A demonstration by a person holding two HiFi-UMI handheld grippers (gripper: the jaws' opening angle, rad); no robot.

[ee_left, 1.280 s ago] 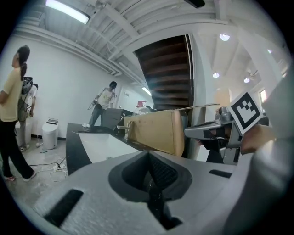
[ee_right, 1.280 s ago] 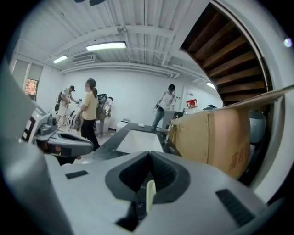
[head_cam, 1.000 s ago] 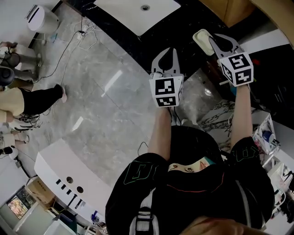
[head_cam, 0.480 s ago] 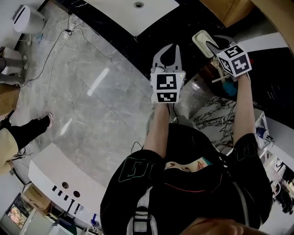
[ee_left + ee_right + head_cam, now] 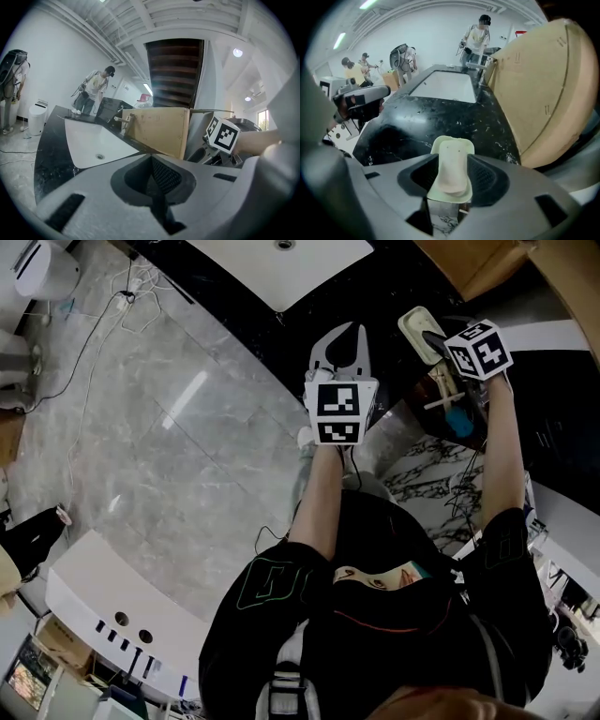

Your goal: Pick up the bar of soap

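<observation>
Counter point(image 5: 440, 117): right gripper point(image 5: 451, 177) jaws just opening around soap point(image 5: 451, 166); head view hides gap.

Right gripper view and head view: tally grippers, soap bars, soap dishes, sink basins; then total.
Soap bars: 1
Soap dishes: 1
Sink basins: 1
Grippers: 2 (left gripper; right gripper, jaws just been opening, soap between them)
Total: 5

One pale cream bar of soap point(image 5: 451, 168) is counted, lying in one pale green plastic dish point(image 5: 434, 149). One black speckled stone counter point(image 5: 417, 117) is counted, with one white rectangular basin point(image 5: 445, 86) set in it and one metal tap point(image 5: 124, 123) beside that. One pale curved plywood panel point(image 5: 543, 93) and one white round bin point(image 5: 36, 121) are also counted.
</observation>
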